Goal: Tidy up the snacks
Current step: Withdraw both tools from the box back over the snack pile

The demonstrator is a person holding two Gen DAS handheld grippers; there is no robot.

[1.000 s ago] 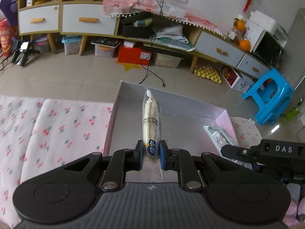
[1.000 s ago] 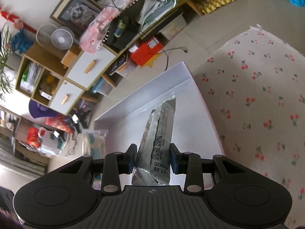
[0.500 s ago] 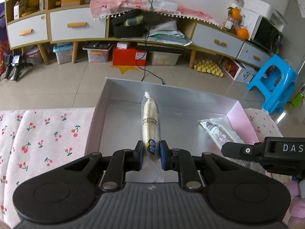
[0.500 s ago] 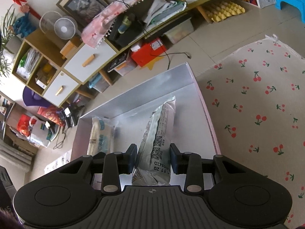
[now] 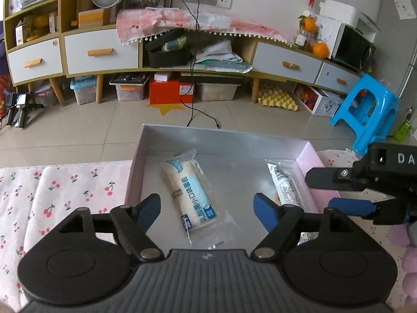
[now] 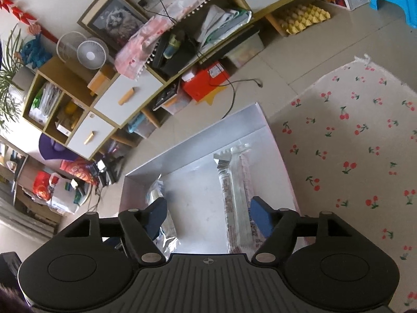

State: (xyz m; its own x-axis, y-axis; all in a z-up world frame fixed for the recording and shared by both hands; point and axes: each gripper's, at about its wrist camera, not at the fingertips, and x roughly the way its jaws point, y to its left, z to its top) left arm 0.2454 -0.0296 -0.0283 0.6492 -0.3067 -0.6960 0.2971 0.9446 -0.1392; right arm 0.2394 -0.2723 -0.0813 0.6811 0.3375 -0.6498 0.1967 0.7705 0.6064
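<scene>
Silver-grey and shallow, the box point(image 5: 221, 140) sits square ahead in the left wrist view, and the left gripper point(image 5: 207, 211) hangs over its near edge with jaws spread wide, holding nothing. Down between those blue pads point(image 5: 149, 210), flat on the box floor, lies the blue-and-white snack packet point(image 5: 189, 191), running from mid-floor toward the near edge, apart from both fingers. Over by the box's right wall rests the white printed snack bar point(image 5: 286, 189), lengthwise along that wall. At the right edge of this view, there's the right gripper point(image 5: 346, 193), seen from the side above the pink right rim; from here its opening is hard to judge. The box stands on a cherry-print cloth point(image 5: 52, 190). Switching to the right wrist view: the right gripper point(image 6: 208, 215) is also wide open, empty, poised over the box point(image 6: 198, 143). The white printed snack bar point(image 6: 234, 195) lies just inside the right-hand finger, contact uncertain, along the box's right wall. The blue-and-white snack packet point(image 6: 159, 190) peeks from behind the left-hand finger, near the left wall.
</scene>
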